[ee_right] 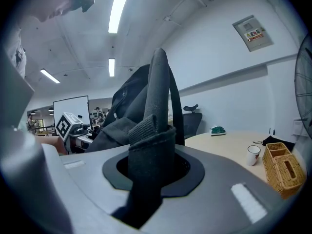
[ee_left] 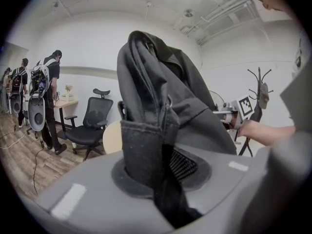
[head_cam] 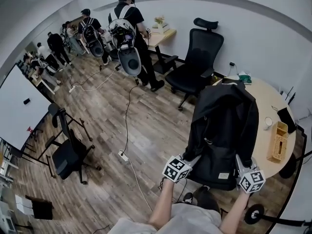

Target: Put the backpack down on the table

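Both tongs are clamped on bag [head_cam: 223,121] webbing, left tongs [head_cam: 189,163] and right tongs [head_cam: 241,165] alike, and the bag hangs between and beyond them, seemingly only half over the table [head_cam: 267,101] edge, so letting go early could send it sliding to the floor [head_cam: 122,130].

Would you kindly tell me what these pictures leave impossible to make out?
- Head view: whether the backpack touches the table; the bag's own bulk hides its underside.
- Right gripper view: the print on the wall notice is too small to read.
- Head view: the inside of the wicker basket is too small to see.
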`<state>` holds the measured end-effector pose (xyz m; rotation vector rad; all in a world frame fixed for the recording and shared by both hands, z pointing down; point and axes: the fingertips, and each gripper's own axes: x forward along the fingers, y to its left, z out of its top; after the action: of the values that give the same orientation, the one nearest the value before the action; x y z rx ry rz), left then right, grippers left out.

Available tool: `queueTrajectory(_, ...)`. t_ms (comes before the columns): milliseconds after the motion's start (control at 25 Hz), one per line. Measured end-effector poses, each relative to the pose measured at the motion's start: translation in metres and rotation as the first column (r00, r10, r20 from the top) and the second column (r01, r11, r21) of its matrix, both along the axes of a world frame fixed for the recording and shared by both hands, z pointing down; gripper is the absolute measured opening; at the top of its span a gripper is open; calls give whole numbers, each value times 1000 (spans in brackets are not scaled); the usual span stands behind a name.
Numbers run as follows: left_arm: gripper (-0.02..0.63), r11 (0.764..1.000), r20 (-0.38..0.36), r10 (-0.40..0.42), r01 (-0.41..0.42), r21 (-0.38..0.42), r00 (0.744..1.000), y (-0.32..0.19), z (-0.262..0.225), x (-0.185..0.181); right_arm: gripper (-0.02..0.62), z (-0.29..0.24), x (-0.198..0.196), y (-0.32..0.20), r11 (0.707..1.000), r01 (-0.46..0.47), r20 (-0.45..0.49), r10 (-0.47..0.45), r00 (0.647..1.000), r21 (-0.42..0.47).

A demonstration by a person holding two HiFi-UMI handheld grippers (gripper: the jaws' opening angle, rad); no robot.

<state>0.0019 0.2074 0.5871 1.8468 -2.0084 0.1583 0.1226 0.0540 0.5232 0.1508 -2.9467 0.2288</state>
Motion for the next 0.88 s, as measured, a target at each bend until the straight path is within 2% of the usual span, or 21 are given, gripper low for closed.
queueTrajectory(240, 142, 1000, 10, 7, -7, -23, 1000, -39, -1, -31, 86, 1, -30, -39, 1000, -9, 4, 9, 1000, -21)
queueTrajectory(480, 143, 999, 68, 43, -41, -29, 997, -116, -17, -56, 86, -9, -45, -108, 998, -60, 45, 61, 997, -31)
queueTrajectory(880, 143, 993, 93, 113, -111, -34, 989, -193, -22, -52, 86, -10, -32, -178, 990, -139, 67, 140, 988, -27)
